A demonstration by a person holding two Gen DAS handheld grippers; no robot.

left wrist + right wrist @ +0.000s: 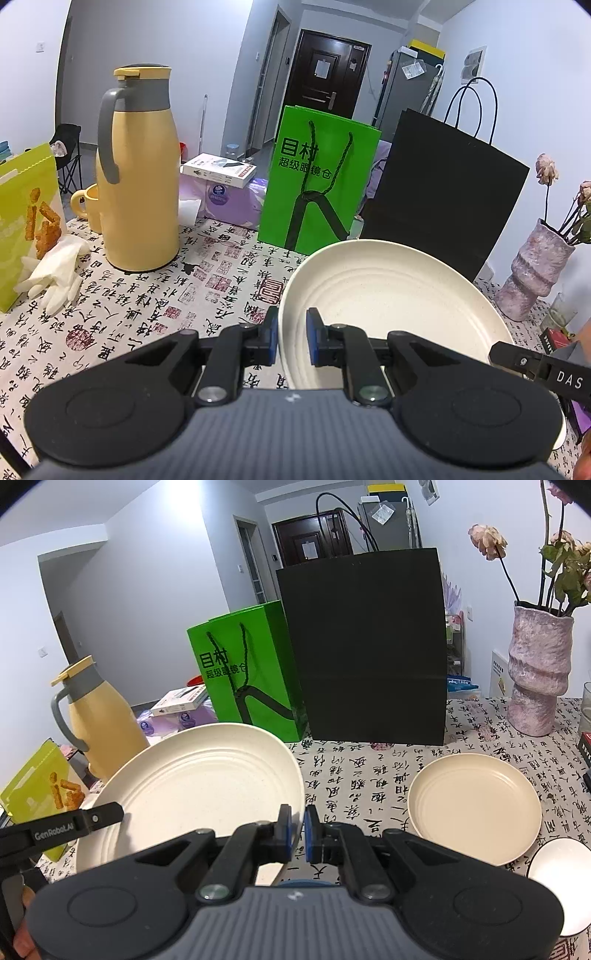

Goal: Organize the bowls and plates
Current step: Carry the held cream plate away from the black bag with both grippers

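Observation:
A large cream plate (388, 295) with ridged rings hangs tilted above the calligraphy-print tablecloth (166, 295), held from both sides. My left gripper (292, 334) is shut on its left rim. My right gripper (298, 825) is shut on the right rim of the same plate (199, 786). Each gripper's finger shows in the other view, the right one (517, 360) and the left one (85, 823). A smaller cream plate (474, 808) lies on the table to the right. A white bowl (561, 878) with a dark rim sits at the near right edge.
A yellow thermos jug (136, 177) and mug (86, 206) stand at the back left, beside white gloves (55, 273) and a green snack box (26, 221). A green paper bag (317, 184) and a black bag (365, 646) stand behind. A pink vase (539, 672) stands at the right.

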